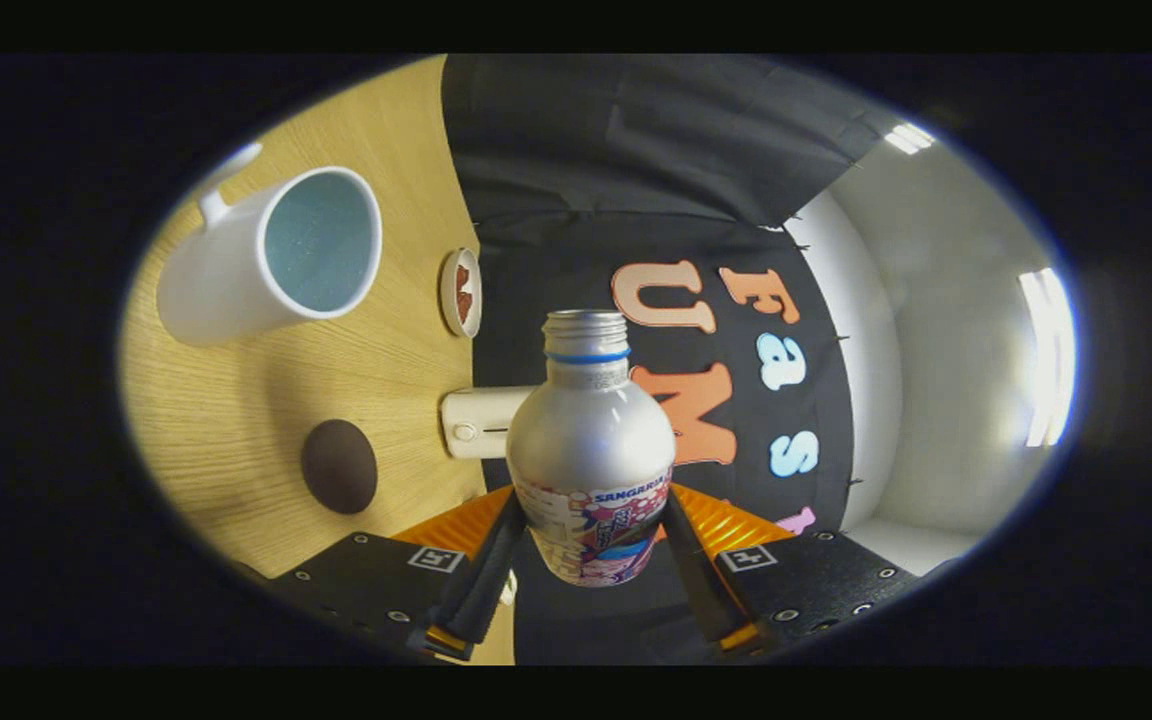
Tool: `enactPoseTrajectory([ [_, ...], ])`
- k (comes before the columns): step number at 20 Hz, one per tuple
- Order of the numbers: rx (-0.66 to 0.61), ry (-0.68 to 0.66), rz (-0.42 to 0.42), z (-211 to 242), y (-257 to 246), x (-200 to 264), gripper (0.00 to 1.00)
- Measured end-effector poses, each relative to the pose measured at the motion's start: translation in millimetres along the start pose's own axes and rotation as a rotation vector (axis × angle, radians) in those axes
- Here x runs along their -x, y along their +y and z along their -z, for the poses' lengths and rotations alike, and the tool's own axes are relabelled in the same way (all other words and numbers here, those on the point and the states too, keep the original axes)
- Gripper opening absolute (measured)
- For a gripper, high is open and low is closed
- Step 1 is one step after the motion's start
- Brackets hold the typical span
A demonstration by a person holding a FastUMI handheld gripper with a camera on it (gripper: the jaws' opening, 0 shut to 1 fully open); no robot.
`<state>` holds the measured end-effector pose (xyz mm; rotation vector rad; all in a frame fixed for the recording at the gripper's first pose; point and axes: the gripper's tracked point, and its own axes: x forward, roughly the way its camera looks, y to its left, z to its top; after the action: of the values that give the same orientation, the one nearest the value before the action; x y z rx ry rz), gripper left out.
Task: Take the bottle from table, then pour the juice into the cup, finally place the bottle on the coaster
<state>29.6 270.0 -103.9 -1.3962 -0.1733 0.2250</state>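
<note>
With the whole scene rolled on its side as I look along my fingers, I have the bottle (591,470) clamped in my gripper (591,560): my two black fingers (484,585) press on the lower, labelled part of its body, one on each flank, so my jaws are closed on it and it sits squarely between them. Its silver shoulder and bare threaded neck reach out ahead of my fingertips, and the mouth has no cap on it. Against the tilted wooden table (266,460), the bottle's neck runs roughly parallel to the tabletop. Beyond my fingers and off to one side stands the white cup (271,255), its open mouth turned toward me and its pale blue inside showing; it is well apart from the bottle's mouth. Nearer my fingers on that same side lies the dark round coaster (339,466), flat on the wood. A small round dish (461,292) with something reddish on it sits near the table's far edge, and a white box-like object (476,423) shows just behind the bottle's shoulder.
</note>
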Motion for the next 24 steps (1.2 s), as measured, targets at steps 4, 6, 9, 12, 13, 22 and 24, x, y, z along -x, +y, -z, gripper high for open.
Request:
enactPoseTrajectory([
  [4, 0.057, -0.031, 0.007, -4, -1, -1, 0.77],
  [6, 0.081, -0.045, 0.008, -7, -1, -2, 0.77],
  [9, 0.111, -0.067, 0.012, -11, -4, -1, 0.77],
  [12, 0.144, -0.086, 0.022, -13, -7, 0, 0.77],
  [13, 0.154, -0.092, 0.023, -14, -8, 0, 0.77],
  [22, 0.189, -0.118, 0.029, -19, -15, -1, 0.77],
  [24, 0.199, -0.125, 0.028, -20, -16, -1, 0.77],
])
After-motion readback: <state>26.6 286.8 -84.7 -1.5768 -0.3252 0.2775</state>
